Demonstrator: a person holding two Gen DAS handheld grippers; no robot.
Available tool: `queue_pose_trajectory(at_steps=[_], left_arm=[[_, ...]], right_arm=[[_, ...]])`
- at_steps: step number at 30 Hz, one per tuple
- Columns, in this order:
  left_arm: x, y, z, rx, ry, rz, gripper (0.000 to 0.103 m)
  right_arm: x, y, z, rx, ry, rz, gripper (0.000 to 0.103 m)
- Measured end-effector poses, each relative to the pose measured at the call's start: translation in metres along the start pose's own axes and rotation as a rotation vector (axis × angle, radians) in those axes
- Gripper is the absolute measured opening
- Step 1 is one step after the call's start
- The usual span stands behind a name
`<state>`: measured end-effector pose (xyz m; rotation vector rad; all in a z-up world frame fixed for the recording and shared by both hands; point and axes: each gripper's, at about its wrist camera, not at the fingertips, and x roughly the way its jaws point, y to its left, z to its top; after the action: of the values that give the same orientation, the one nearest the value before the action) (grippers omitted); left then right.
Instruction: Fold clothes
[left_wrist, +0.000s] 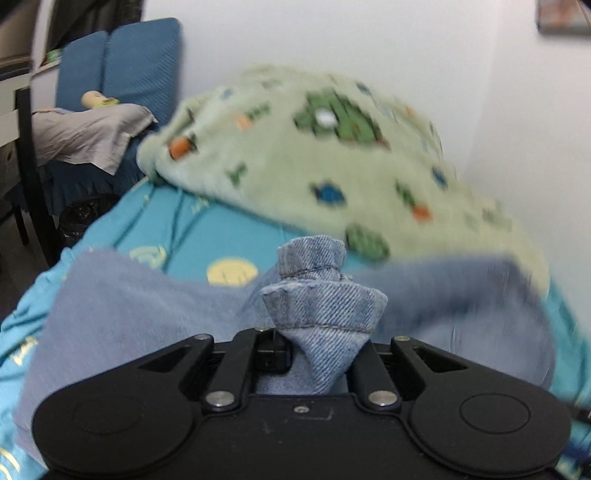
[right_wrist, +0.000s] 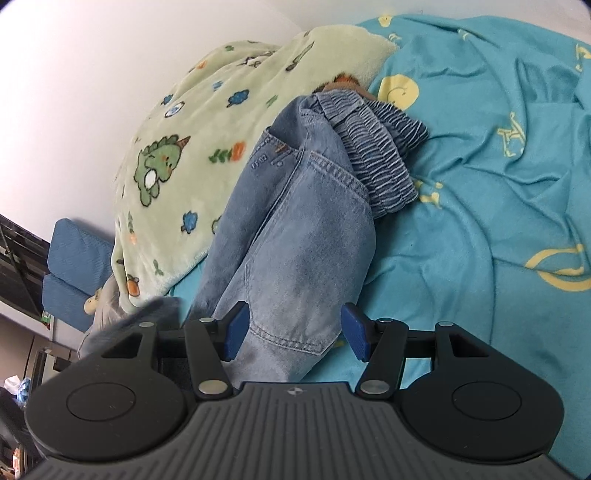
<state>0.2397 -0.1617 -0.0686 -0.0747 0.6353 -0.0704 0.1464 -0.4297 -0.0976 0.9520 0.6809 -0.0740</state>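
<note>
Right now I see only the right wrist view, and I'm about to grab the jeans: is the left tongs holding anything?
Observer: Yes. The left tongs are shut on a bunched hem of the jeans.
Operator: How does the cloth sit there?
Observer: The hem stands up out of the tongs, and denim spreads to both sides under it, over the sheet.
Operator: What lies ahead of the left tongs?
Observer: The green blanket, heaped beyond the hem.
</note>
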Motion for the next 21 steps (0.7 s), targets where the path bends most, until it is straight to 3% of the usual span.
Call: queue_pose_trajectory(at_steps=[5, 10, 14, 18, 21], left_arm=[[0.004, -0.008, -0.024, 0.132, 0.013, 0.004, 0.015], [-0.02, -0.002, -0.031, 0.221, 0.018, -0.045, 0.044], [-0.056, 0.019, -0.036, 0.254, 0.028, -0.106, 0.055], [-0.095, 0.057, -0.035, 0.224, 0.034, -0.126, 0.06], [-0.12, 0.1, -0.031, 0.09, 0.042, -0.109, 0.062]], right_arm=[[0.009, 0.003, -0.003, -0.047, 0.032, -0.006, 0.059], [0.015, 0.011, -0.01, -0.101, 0.052, 0.004, 0.059], [0.02, 0.018, -0.017, -0.148, 0.077, 0.029, 0.059], [0.021, 0.027, -0.027, -0.19, 0.096, 0.082, 0.059], [0.018, 0.04, -0.036, -0.233, 0.087, 0.145, 0.059]])
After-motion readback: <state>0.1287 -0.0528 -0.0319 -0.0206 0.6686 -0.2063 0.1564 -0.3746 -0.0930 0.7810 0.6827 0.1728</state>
